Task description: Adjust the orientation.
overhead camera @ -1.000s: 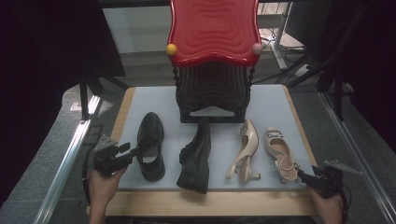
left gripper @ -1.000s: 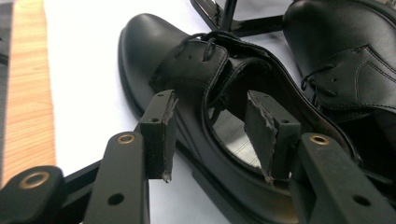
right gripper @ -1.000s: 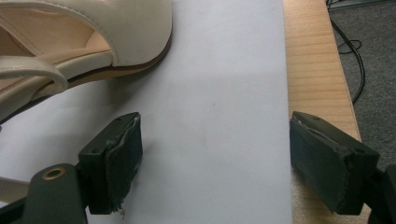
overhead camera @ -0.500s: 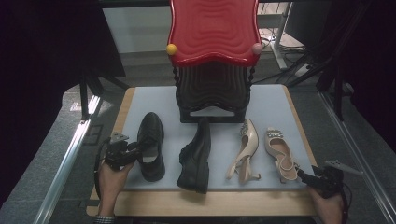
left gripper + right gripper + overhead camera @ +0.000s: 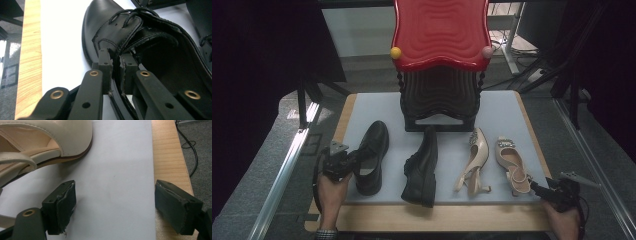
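clamping down now: my left gripper [image 5: 346, 161] has slid in from the left since a second ago and its jaws have just been closing, and in the left gripper view the pads [image 5: 106, 65] pinch the side wall of the left black shoe [image 5: 371, 156] by its opening, just behind the laces [image 5: 130, 15]. the shoe itself lies where it lay earlier, on the left part of the grey mat [image 5: 507, 120], toe pointing far. my right gripper [image 5: 539, 190] has not shifted; its jaws stand wide apart over bare mat at the near right corner, with nothing between them.

for room, i see a strip of bare mat left of the gripped shoe, then the wooden table edge [image 5: 342, 115], then the drop to the floor. a broad stretch of wood [image 5: 437, 217] runs along the near side. on the right, the mat's edge and the wood strip [image 5: 168, 155] pass between my open right jaws, with a cable [image 5: 190, 147] lying on the floor beyond.

around it: the second black shoe [image 5: 423, 165] lies on its side just right of the gripped one, a clear gap between them. further right a cream heeled shoe [image 5: 474, 160] lies tipped over, and another cream slingback [image 5: 511, 162] stands upright near my right gripper, its heel end close to the left pad in the right gripper view. at the far middle of the mat a dark ribbed stand [image 5: 439, 100] with a red wavy top [image 5: 439, 30] blocks the way beyond the shoes' toes.
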The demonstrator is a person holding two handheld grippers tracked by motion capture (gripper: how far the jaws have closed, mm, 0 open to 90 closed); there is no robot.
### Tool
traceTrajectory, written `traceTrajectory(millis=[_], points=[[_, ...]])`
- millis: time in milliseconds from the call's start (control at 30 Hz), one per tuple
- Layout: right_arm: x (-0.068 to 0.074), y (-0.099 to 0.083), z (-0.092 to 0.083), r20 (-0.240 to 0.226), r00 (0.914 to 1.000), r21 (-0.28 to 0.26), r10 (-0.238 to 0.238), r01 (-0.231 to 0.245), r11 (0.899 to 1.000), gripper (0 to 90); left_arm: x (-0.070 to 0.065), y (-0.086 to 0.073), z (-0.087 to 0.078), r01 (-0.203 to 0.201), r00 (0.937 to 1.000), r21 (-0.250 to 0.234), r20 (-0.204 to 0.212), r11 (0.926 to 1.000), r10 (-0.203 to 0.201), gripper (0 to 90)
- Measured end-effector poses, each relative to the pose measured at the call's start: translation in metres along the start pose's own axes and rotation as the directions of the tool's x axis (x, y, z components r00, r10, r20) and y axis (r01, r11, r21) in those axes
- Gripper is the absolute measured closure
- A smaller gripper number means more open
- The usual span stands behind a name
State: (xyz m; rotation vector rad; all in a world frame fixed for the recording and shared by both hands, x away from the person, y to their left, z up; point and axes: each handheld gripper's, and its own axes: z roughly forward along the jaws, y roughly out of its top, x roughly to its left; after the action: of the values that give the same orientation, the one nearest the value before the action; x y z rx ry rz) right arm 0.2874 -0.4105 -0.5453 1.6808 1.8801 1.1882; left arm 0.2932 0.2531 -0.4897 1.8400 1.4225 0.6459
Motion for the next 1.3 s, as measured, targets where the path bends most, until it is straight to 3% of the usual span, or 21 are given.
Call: traceTrajectory(millis=[133,267,533,667,700,767,867,967,1133,1167,1300], points=[[0.000,0.000,0.000,0.001,1.0000,0.000,-0.001,0.001,1.000,18.2,0.003,-0.003,0.000,0.015,0.9999,-0.026,0.006,0.9996,-0.015,84.8],[0.000,0.000,0.000,0.000,1.0000,0.000,0.000,0.000,1.000,18.2,0.006,-0.005,-0.001,0.031,0.9988,-0.053,0.039,0.9981,-0.029,85.2],[0.000,0.000,0.000,0.001,1.0000,0.001,0.000,0.000,1.000,18.2,0.004,-0.001,-0.014,0.030,0.9972,-0.113,0.071,0.9932,-0.022,85.3],[0.000,0.000,0.000,0.001,1.0000,0.001,0.001,-0.001,1.000,18.2,0.000,0.001,-0.023,0.012,0.9956,-0.149,0.093,0.9888,0.002,85.3],[0.000,0.000,0.000,0.001,1.0000,0.001,0.001,-0.001,1.000,18.2,-0.003,0.000,-0.028,-0.013,0.9932,-0.175,0.111,0.9846,0.033,85.3],[0.000,0.000,0.000,0.001,1.0000,0.001,0.000,0.000,1.000,18.2,-0.004,0.000,-0.030,-0.019,0.9919,-0.178,0.120,0.9839,0.041,85.4],[0.000,0.000,0.000,0.001,1.0000,0.001,0.000,0.000,1.000,18.2,-0.010,0.002,-0.040,-0.055,0.9839,-0.198,0.156,0.9786,0.087,85.4],[0.000,0.000,0.000,0.001,1.0000,0.001,0.000,0.000,1.000,18.2,-0.013,0.003,-0.044,-0.067,0.9799,-0.203,0.171,0.9769,0.103,85.5],[0.001,0.000,0.000,0.002,1.0000,0.001,0.000,0.000,1.000,18.2,-0.018,0.007,-0.052,-0.074,0.9685,-0.218,0.217,0.9731,0.122,85.5],[0.001,0.000,0.000,0.003,1.0000,0.001,0.000,0.000,1.000,18.2,-0.020,0.010,-0.053,-0.079,0.9631,-0.224,0.234,0.9714,0.132,85.6],[0.001,0.000,0.000,0.002,1.0000,0.001,0.001,-0.001,1.000,18.2,-0.028,0.020,-0.053,-0.092,0.9562,-0.235,0.250,0.9675,0.152,85.6]])
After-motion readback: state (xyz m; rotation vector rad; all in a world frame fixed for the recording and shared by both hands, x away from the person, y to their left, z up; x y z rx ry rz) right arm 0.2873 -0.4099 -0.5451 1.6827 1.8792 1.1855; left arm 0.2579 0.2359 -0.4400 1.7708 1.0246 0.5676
